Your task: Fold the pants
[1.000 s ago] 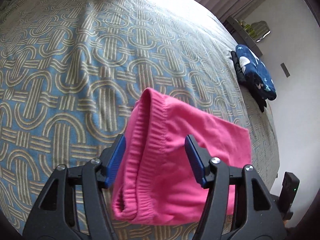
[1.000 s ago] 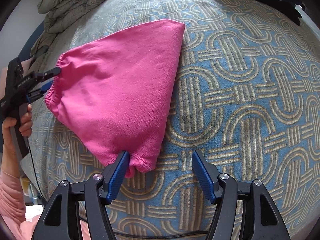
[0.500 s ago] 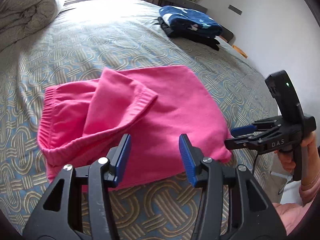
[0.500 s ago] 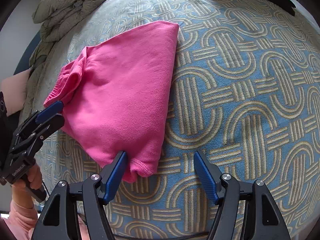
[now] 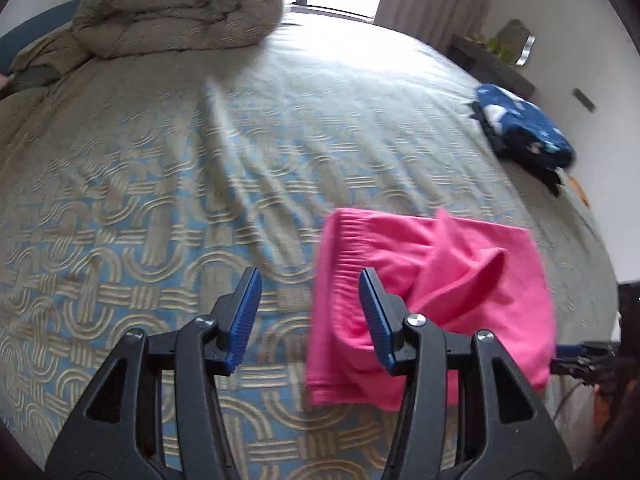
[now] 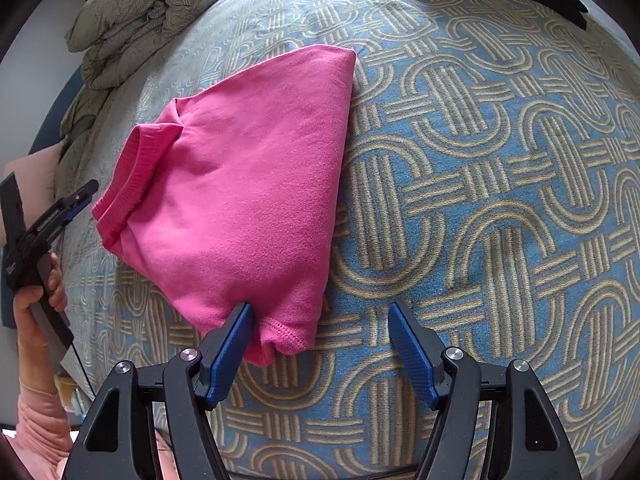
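The pink pants lie folded in a compact bundle on the patterned bedspread, the ribbed waistband at the left with one corner flopped over. They also show in the left wrist view, lower right, with a raised fold on top. My left gripper is open and empty, just left of the waistband edge. My right gripper is open and empty, its left finger touching the bundle's near hem. The left gripper also shows in the right wrist view, held off the bundle's left side.
A rolled grey-green duvet lies at the head of the bed. A folded navy star-print garment on dark clothes sits at the far right edge. The bed's edge runs close behind both grippers. A wall shelf stands beyond.
My left gripper let go of the waistband, swung left and drew back off the bundle. The waistband has dropped onto the bundle. My right gripper has stayed open at the hem.
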